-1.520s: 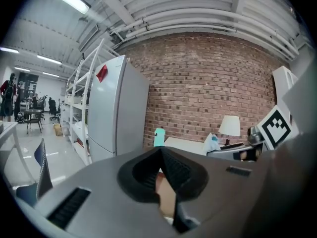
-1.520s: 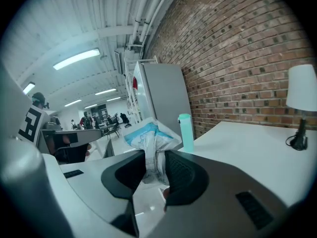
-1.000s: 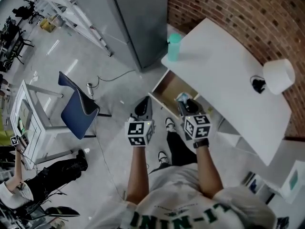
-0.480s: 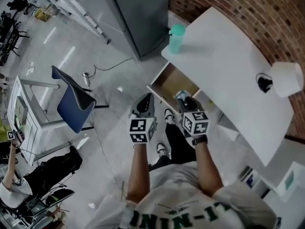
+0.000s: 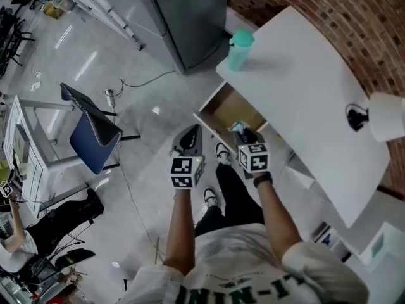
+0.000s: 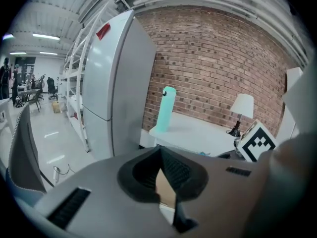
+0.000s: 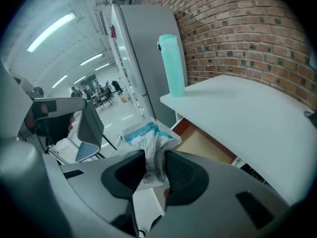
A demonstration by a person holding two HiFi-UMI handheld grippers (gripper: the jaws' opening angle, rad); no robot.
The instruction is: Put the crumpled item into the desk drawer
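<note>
You have two tools up, one in each hand, each with one marker cube on it. Your right tool (image 7: 154,158) is clamped on the single crumpled item (image 7: 147,134), a white and teal-blue wrapper. The jaws pinch its lower half and its crushed top fans out beyond their tips. In the head view that right tool (image 5: 243,137) holds the crumpled item (image 5: 238,128) at the front edge of the drawer (image 5: 231,109), up in the jaws and not lying inside.

Your left tool (image 6: 159,150) has its jaws closed at the tips with nothing between them. In the head view the left tool (image 5: 192,135) sits just out from the drawer's front, beside the right tool and apart from it.

One drawer is pulled open, its wooden inside bare, under the edge of the one white counter (image 5: 304,87).

Behind the drawer, one teal bottle (image 5: 239,48) stands upright at the counter's corner. One white lamp (image 5: 387,116) stands at the counter's far end, well away from the drawer, near the brick wall (image 5: 316,5).

One grey refrigerator (image 5: 190,11) stands past the bottle's corner. One blue chair (image 5: 92,135) stands on the floor, well out from the drawer's front, and another person (image 5: 50,233) sits beyond it.
</note>
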